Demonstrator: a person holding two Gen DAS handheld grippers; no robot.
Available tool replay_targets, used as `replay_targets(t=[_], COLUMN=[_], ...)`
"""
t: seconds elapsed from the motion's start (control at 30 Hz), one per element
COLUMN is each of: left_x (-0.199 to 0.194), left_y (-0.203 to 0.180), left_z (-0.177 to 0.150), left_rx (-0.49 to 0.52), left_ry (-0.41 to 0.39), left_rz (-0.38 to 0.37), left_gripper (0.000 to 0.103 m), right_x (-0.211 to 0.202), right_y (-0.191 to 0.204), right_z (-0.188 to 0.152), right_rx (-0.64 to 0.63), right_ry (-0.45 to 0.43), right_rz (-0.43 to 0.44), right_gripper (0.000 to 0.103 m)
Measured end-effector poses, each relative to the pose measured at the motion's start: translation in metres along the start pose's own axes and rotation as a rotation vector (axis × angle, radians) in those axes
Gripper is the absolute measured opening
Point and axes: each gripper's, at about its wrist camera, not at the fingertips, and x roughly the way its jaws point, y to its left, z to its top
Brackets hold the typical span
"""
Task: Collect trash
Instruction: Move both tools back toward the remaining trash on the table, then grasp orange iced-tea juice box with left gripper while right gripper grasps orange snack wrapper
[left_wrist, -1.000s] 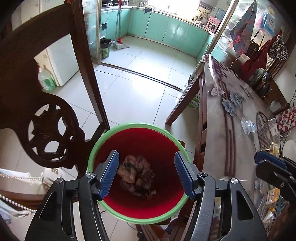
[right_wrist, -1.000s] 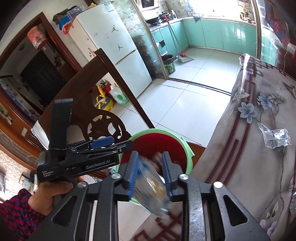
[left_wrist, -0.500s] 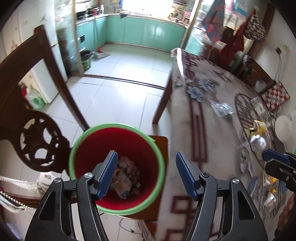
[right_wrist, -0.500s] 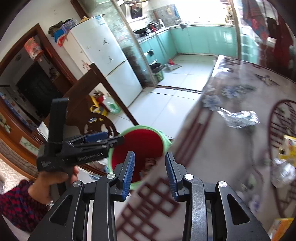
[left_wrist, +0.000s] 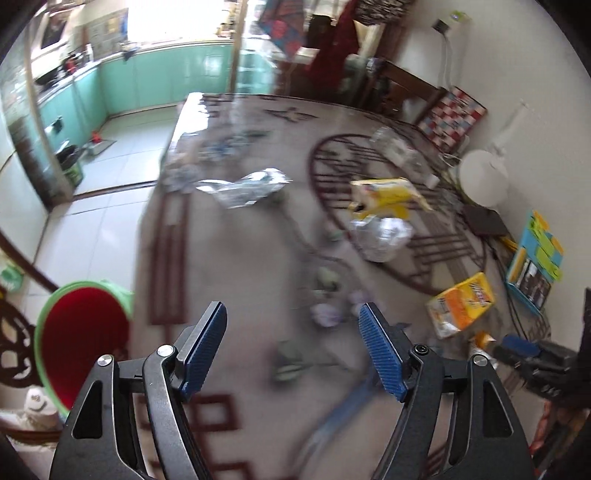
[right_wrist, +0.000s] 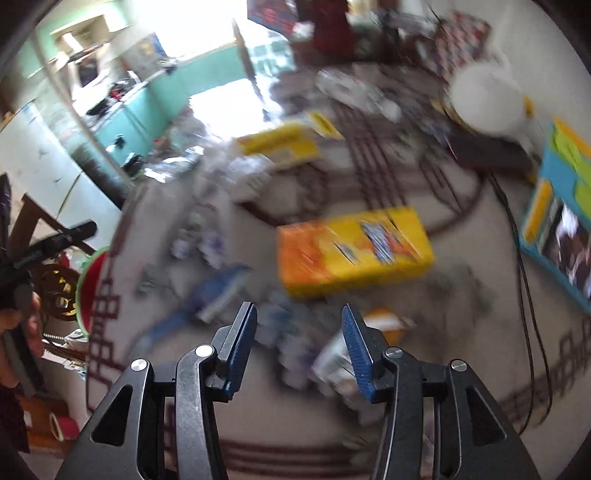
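Both views are blurred by motion. The red bin with a green rim (left_wrist: 81, 347) stands off the table's left edge; in the right wrist view the bin (right_wrist: 92, 291) shows at far left. My left gripper (left_wrist: 291, 347) hangs over the patterned tablecloth (left_wrist: 229, 280), its jaws opening with nothing between them. My right gripper (right_wrist: 299, 339) is above blurred wrappers (right_wrist: 295, 343), jaws opening and empty. On the table lie a silver foil wrapper (left_wrist: 243, 186), a crumpled clear bag (left_wrist: 382, 236), a yellow carton (left_wrist: 388, 194) and an orange-yellow box (left_wrist: 461, 304), which appears as the box (right_wrist: 354, 249) ahead of my right gripper.
A white round lamp (left_wrist: 484, 181), a dark flat box (left_wrist: 484, 221) with cables and a blue picture book (left_wrist: 535, 262) lie at the table's right side by the wall. A carved wooden chair (left_wrist: 14, 354) stands beside the bin. A hand (right_wrist: 22, 321) holds the left gripper.
Both grippers swung from over the red bin to over the table. The wrapper once held in the right jaws is gone from them. Both pairs of jaws stand wider.
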Motion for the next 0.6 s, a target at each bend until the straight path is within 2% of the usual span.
replay_targets(t=[0.13, 0.3, 0.33, 0.37, 0.4, 0.47, 0.6], left_x=[0.009, 0.023, 0.027, 0.032, 0.037, 0.046, 0.066], left_y=[-0.047, -0.112, -0.123, -0.135, -0.148, -0.171, -0.208], left_z=[0.006, 0.010, 0.010, 0.010, 0.009, 0.007, -0.002], left_rx=[0.068, 0.252, 0.286, 0.324, 0.368, 0.449, 0.600], left_ry=[0.000, -0.004, 0.002, 0.011, 0.022, 0.038, 0.074], left_rz=[-0.042, -0.065, -0.074, -0.082, -0.085, -0.092, -0.119], left_gripper=[0.075, 0.081, 0.081, 0.082, 0.082, 0.082, 0.083], right_x=[0.025, 0.048, 0.047, 0.048, 0.048, 0.041, 0.018], right_y=[-0.023, -0.038, -0.043, -0.048, -0.054, -0.075, -0.112], right_z=[-0.009, -0.015, -0.014, -0.013, -0.012, -0.008, 0.003], right_rx=[0.005, -0.006, -0.004, -0.008, -0.004, 0.038, 0.076], right_ry=[0.086, 0.133, 0.116, 0.126, 0.132, 0.114, 0.038], right_rz=[-0.012, 0.061, 0.070, 0.065, 0.075, 0.109, 0.076], right_gripper=[0.046, 0.045, 0.040, 0.019, 0.008, 0.008, 0.006])
